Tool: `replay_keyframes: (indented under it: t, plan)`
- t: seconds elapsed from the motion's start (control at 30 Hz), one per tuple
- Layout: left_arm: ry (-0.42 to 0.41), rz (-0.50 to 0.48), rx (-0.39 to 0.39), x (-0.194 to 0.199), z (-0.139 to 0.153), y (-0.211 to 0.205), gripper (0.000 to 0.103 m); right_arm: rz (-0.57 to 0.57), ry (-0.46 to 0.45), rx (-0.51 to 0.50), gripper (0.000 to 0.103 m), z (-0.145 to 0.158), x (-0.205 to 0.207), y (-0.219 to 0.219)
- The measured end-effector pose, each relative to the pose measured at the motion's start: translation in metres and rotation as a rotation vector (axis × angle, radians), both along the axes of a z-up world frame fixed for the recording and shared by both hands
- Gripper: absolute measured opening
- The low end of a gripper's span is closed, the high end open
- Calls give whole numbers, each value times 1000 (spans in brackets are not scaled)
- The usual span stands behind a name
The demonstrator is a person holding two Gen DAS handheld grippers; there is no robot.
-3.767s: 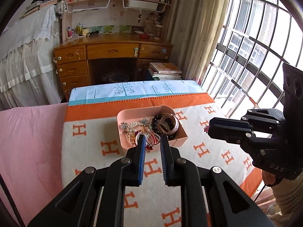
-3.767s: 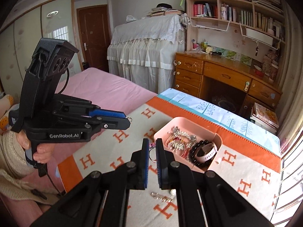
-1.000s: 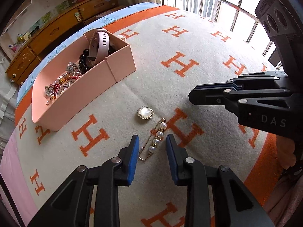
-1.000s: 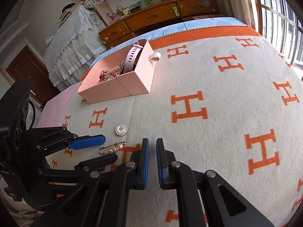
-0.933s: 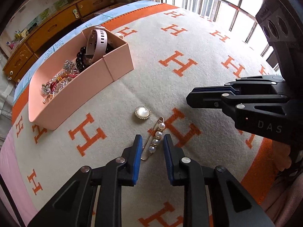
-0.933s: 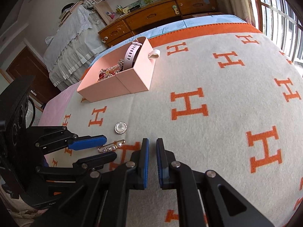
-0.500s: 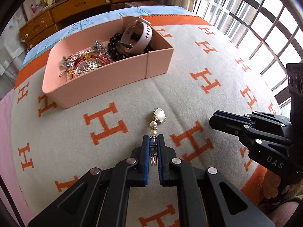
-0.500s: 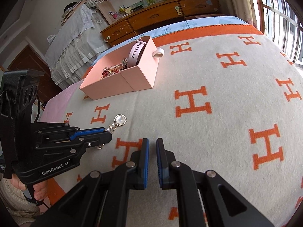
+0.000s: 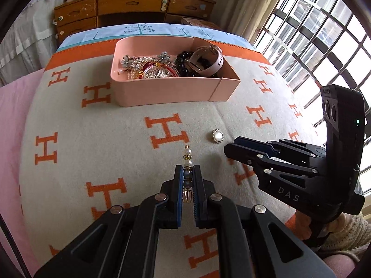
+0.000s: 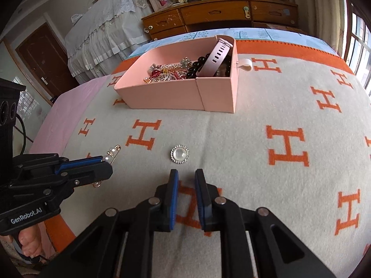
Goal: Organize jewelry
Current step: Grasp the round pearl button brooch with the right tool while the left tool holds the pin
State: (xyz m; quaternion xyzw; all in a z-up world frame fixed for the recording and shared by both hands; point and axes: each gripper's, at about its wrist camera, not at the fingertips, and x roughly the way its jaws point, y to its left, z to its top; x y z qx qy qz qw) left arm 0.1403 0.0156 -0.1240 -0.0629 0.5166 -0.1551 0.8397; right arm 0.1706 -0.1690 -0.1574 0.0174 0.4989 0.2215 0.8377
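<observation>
H-patterned blanket under "GenRobot.AI" left tongs pinching pearl pin; "DAS" right tongs just parted, empty.

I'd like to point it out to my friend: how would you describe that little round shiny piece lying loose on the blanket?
Find the pink box full of jewelry on the cream blanket with orange H letters. In front of it, on bare blanket, lies a round brooch. Its pearly white centre ringed with tiny sparkling stones sets it apart from the long pearl pin.
</observation>
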Motion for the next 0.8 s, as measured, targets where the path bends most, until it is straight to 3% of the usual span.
replay_keyframes:
  t: [0.5, 0.8]
  plan:
    - [23, 22, -59, -2, -13, 10, 5, 68, -153, -243, 23, -1, 4, 45]
    - [11, 27, -59, -13, -7, 13, 5, 63, -132, -223, 19, 2, -4, 38]
